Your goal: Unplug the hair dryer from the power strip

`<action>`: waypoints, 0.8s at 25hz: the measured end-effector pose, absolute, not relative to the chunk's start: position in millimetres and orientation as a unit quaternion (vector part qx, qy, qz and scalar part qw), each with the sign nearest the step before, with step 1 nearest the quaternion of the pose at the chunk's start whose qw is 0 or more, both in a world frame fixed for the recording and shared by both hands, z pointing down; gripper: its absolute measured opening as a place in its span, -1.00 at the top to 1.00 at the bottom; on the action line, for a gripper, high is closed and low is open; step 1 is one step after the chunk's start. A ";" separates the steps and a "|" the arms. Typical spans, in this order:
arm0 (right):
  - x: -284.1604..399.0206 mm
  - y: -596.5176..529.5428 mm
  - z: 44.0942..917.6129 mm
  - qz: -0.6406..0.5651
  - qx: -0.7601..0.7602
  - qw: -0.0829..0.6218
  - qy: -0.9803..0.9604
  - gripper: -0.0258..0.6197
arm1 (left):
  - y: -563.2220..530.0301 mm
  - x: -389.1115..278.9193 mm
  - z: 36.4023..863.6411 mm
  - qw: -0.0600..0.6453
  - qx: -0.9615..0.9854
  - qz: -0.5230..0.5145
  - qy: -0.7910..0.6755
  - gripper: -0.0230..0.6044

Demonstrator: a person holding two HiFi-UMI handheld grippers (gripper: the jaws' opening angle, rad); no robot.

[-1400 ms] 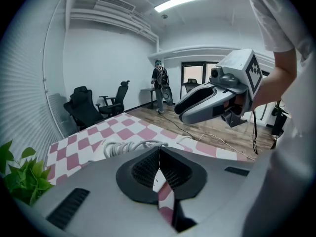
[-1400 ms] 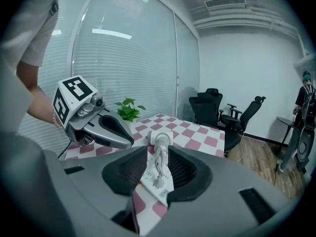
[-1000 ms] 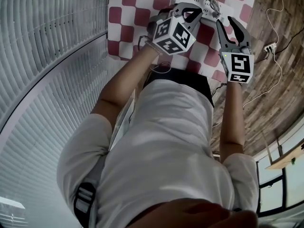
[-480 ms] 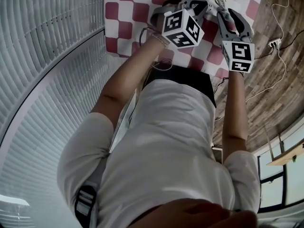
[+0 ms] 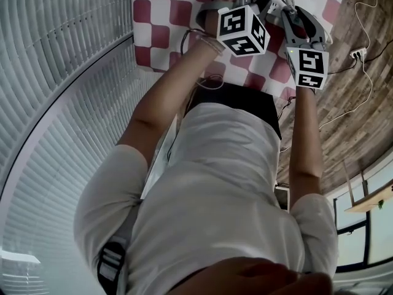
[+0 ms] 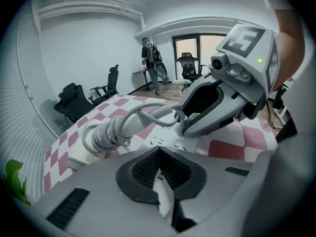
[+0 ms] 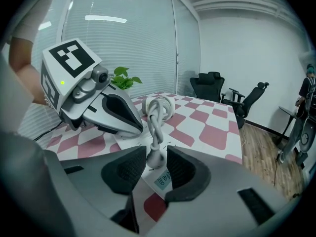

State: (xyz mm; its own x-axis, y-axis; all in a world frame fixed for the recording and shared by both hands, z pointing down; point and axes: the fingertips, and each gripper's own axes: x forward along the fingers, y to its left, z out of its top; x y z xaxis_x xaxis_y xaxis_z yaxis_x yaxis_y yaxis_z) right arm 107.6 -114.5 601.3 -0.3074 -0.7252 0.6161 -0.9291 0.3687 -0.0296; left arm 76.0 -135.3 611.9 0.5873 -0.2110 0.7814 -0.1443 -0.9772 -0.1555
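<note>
A white power strip [image 6: 165,141] lies on the red-and-white checked tablecloth [image 5: 166,17]. A grey-white plug [image 7: 154,158] stands in it, and its cord runs up to a coiled bundle [image 7: 158,105]. My right gripper [image 7: 152,166] has its dark pads against both sides of the plug. My left gripper [image 6: 159,158] is shut with nothing between its pads and sits low over the strip, just beside the right gripper's fingers [image 6: 207,120]. In the head view both grippers are at the table's far side, side by side. The hair dryer itself is not visible.
A green plant [image 7: 123,78] stands at the table's edge by the blinds. Black office chairs [image 7: 212,85] and a standing person [image 6: 150,58] are beyond the table. A second strip with thin cables [image 5: 355,56] lies on the wooden floor to the right.
Both grippers have moved forward over the table onto the power strip. The right gripper's jaws have narrowed from wide open to round the plug.
</note>
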 end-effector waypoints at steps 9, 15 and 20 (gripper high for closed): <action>105.8 -114.0 608.4 0.190 0.532 0.265 -0.782 0.53 | -132.3 76.3 621.7 0.058 -0.870 -0.480 0.096 0.83; 105.8 -114.9 605.4 0.200 0.529 0.272 -0.779 0.55 | -134.0 75.8 620.9 0.033 -0.868 -0.485 0.099 0.83; 104.3 -115.6 602.3 0.204 0.531 0.277 -0.775 0.56 | -133.4 74.9 619.5 0.053 -0.857 -0.504 0.092 0.83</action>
